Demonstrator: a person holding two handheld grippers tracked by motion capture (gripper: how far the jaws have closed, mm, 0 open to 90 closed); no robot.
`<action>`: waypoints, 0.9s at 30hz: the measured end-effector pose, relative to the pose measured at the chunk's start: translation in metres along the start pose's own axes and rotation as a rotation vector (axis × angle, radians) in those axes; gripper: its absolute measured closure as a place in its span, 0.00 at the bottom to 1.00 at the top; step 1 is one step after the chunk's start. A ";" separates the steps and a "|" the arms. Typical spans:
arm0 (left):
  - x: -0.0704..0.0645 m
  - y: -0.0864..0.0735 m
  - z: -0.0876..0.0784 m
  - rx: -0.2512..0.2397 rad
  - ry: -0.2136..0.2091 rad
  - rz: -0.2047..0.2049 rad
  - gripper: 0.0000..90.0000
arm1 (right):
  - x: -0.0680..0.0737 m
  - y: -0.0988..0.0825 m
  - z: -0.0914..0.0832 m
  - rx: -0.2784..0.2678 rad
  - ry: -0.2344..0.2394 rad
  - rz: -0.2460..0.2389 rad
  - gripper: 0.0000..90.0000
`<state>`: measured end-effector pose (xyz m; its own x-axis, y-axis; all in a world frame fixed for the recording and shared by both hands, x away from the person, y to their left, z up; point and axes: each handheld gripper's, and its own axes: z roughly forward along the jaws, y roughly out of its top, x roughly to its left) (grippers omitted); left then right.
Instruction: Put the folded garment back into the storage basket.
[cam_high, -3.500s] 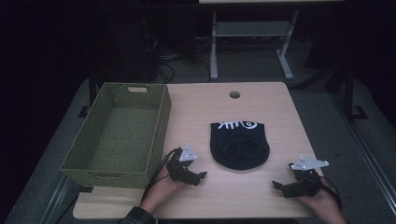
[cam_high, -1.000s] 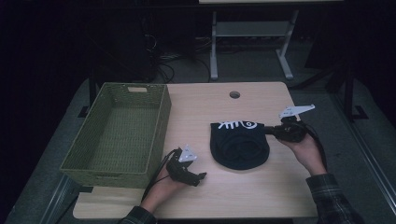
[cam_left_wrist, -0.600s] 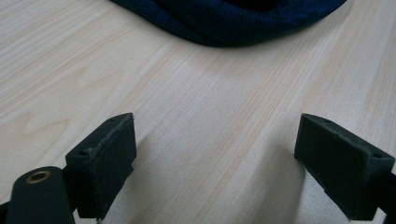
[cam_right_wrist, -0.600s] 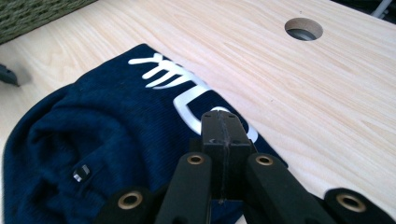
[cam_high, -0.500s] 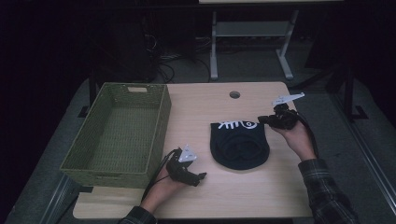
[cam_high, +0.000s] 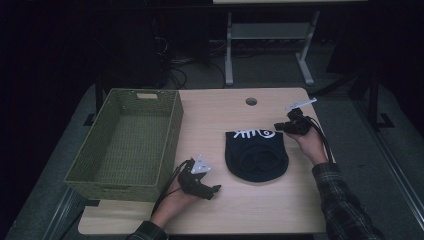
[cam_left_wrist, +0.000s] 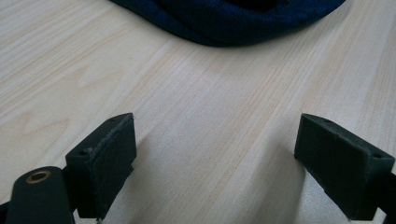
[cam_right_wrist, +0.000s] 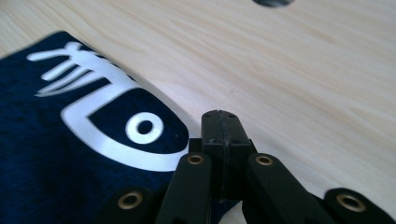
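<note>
One cap (cam_high: 256, 154), one basket (cam_high: 125, 145), two hand-held grippers, all on one worktop (cam_high: 260, 210).

The cap is dark navy with a white print near its far edge. It lies flat right of the worktop's middle, well apart from the basket on the left side.

My right hand-held gripper (cam_high: 281, 127) sits at the cap's far right corner, low over the worktop. In the right gripper view its jaws are pressed together with nothing between them, tips (cam_right_wrist: 220, 122) just beside the cap's edge (cam_right_wrist: 84, 140) next to the print; I can't tell whether they touch the cloth.

My left hand-held gripper (cam_high: 214, 190) rests on the worktop near the front edge, between basket and cap. In the left gripper view its jaws stand wide apart and empty (cam_left_wrist: 210, 154), with the cap's near rim (cam_left_wrist: 224, 23) ahead, apart from the pads.

Changes: 3.5 seconds ago my right hand-held gripper was at the front right of the worktop. A second ago it was up by the cap's right side; since then it has moved further toward the far corner and lower. Left hand-held gripper, cap and basket are where they were.

Around: a round cable hole (cam_high: 251, 101) in the worktop beyond the cap, a metal stand (cam_high: 270, 45) on the floor behind. Nothing lies between either hand-held gripper and the cap.
</note>
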<state>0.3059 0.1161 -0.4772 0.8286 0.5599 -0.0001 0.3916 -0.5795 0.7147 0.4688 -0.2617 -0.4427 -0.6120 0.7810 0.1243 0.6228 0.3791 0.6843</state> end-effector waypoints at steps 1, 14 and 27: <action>0.000 0.000 0.000 0.000 0.000 0.000 0.13 | 0.000 0.000 0.000 0.000 0.000 0.000 1.00; 0.000 0.000 0.000 -0.002 0.000 -0.002 0.13 | -0.009 -0.012 0.007 0.062 0.015 0.014 1.00; -0.001 -0.001 0.000 -0.003 -0.001 -0.002 0.13 | 0.000 -0.025 -0.004 0.098 0.036 -0.028 1.00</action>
<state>0.3050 0.1165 -0.4775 0.8282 0.5604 -0.0015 0.3918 -0.5770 0.7167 0.4511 -0.2736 -0.4571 -0.6456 0.7520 0.1331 0.6490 0.4485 0.6145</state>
